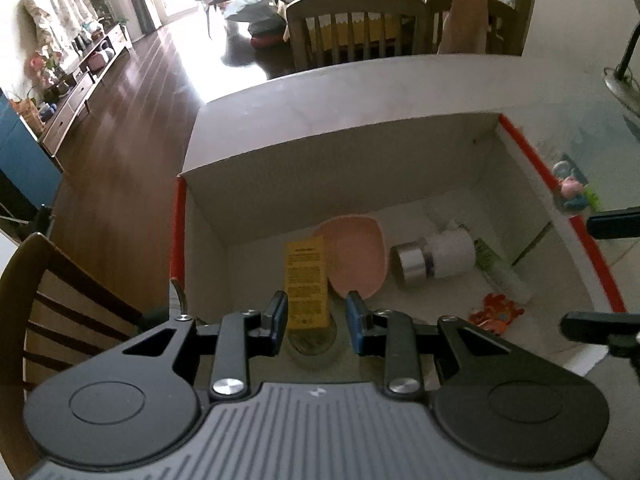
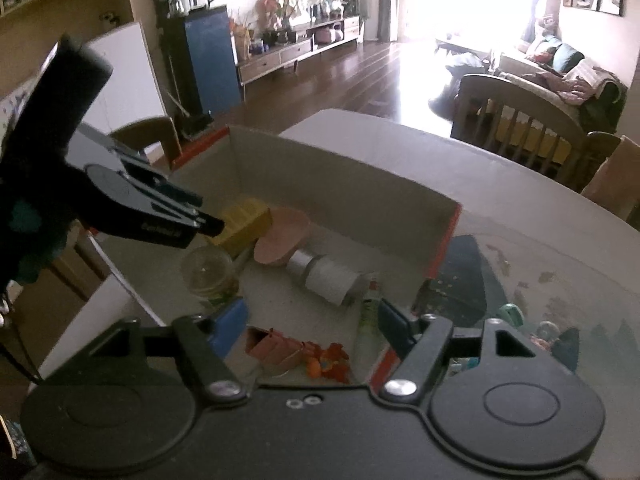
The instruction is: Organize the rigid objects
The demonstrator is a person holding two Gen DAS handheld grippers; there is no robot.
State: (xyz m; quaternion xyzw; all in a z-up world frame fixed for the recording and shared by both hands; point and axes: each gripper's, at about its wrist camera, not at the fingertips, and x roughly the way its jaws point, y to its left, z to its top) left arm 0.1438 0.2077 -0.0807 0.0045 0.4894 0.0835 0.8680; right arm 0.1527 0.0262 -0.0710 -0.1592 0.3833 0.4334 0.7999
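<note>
My left gripper [image 1: 318,316] is shut on a yellow box [image 1: 307,282] and holds it above the near left part of an open cardboard box [image 1: 344,148] with red edges. From the right wrist view the left gripper [image 2: 208,226] pinches that yellow box [image 2: 242,220] over a glass jar [image 2: 208,272]. A pink dish [image 1: 356,260], a white bottle with a silver cap [image 1: 436,260], a green tube [image 1: 500,270] and an orange toy [image 1: 496,312] lie inside. My right gripper [image 2: 314,324] stands open above the orange toy [image 2: 288,350], not touching it.
The cardboard box sits on a glass-topped table [image 2: 560,248]. Small toys [image 1: 572,192] lie on the table to its right. A wooden chair [image 1: 352,28] stands beyond the table and another chair [image 1: 60,300] at the near left. The floor drops off to the left.
</note>
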